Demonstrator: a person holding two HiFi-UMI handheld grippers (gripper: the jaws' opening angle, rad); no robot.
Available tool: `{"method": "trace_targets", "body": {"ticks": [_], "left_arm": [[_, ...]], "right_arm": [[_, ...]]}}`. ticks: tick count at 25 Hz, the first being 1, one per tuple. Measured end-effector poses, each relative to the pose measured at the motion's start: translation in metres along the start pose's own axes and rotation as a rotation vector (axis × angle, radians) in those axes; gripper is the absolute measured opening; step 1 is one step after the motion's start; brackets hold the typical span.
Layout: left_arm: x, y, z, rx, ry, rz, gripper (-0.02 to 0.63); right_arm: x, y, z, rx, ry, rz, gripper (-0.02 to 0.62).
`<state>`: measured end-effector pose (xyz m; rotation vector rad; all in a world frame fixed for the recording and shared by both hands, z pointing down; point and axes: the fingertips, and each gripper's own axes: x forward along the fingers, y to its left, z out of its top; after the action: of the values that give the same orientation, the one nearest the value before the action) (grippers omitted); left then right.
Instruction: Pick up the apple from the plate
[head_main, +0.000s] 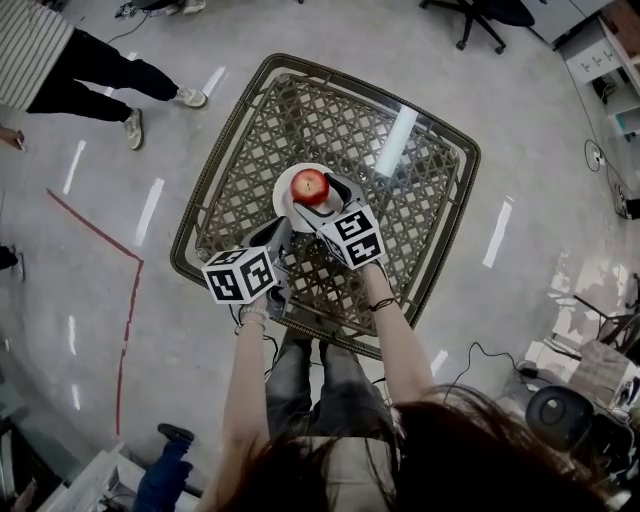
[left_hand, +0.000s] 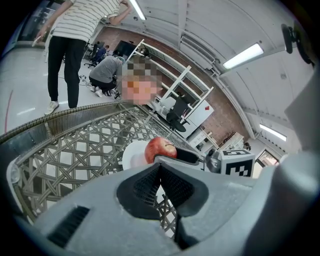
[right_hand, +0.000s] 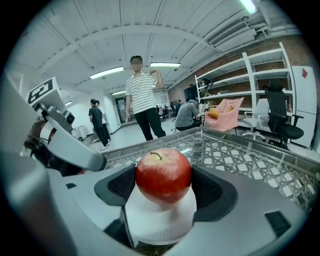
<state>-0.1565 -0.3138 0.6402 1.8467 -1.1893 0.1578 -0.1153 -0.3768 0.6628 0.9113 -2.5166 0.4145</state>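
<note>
Apple over white plate on wicker table. We see right gripper jaws pinching apple from both sides. Left gripper jaws pressed together, empty, near plate.

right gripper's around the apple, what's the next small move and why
Probably lift the right gripper straight up. Its pads look pressed against both sides of the apple, with the white plate right beneath it, so the grip seems made. The left gripper is shut and empty.
</note>
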Motion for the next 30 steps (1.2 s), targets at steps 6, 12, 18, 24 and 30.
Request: {"method": "trace_targets", "body": {"ticks": [6, 12, 18, 24, 30], "left_arm": [[-0.002, -0.003, 0.005, 0.004, -0.007, -0.001, 0.011], [-0.007, -0.008, 0.006, 0.017, -0.011, -0.006, 0.011], [-0.021, -0.018, 0.008, 0.039, -0.023, -0.014, 0.011], [-0.037, -0.033, 0.008, 0.058, -0.035, -0.028, 0.011], [-0.055, -0.054, 0.012, 0.111, -0.045, -0.062, 0.011]], "right_arm": [[-0.003, -0.001, 0.004, 0.008, 0.003, -0.001, 0.302], [-0.012, 0.004, 0.011, 0.018, -0.011, 0.006, 0.302], [-0.030, 0.011, 0.025, 0.021, -0.036, 0.006, 0.302], [-0.052, 0.022, 0.036, 0.027, -0.056, 0.015, 0.302], [-0.074, 0.037, 0.052, 0.022, -0.084, 0.034, 0.302]]}}
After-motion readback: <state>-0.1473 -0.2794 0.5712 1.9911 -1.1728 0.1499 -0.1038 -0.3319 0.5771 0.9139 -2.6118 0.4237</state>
